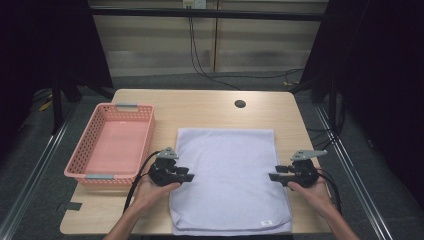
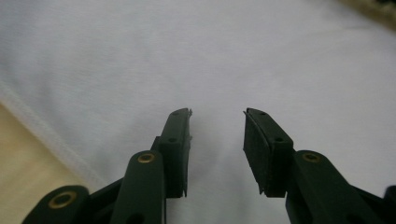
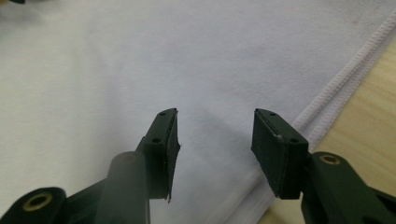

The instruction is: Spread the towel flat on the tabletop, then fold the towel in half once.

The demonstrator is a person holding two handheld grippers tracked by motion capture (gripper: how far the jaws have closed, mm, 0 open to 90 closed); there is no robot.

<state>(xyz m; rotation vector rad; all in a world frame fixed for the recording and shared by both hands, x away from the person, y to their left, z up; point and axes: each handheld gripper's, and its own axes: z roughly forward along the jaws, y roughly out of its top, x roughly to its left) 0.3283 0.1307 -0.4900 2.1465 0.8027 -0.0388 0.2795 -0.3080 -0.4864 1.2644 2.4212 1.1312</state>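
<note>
Stage: I have the folded white terry towel (image 1: pixel 231 180) flat mid-table, right of the pink plastic basket (image 1: pixel 111 145) | left gripper (image 1: pixel 187 177) gaping, empty, at its left edge | right gripper (image 1: pixel 272 176) likewise at right edge | left: fold again, probably basket it

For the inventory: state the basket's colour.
Pink basket, with grey handles; clearest in the high view.

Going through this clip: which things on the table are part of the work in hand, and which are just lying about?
In the job:
- white towel, folded flat
- left gripper, fingers open over the towel's left edge
- right gripper, fingers open over its right edge

Lying about:
- pink basket, empty, left of the towel
</note>
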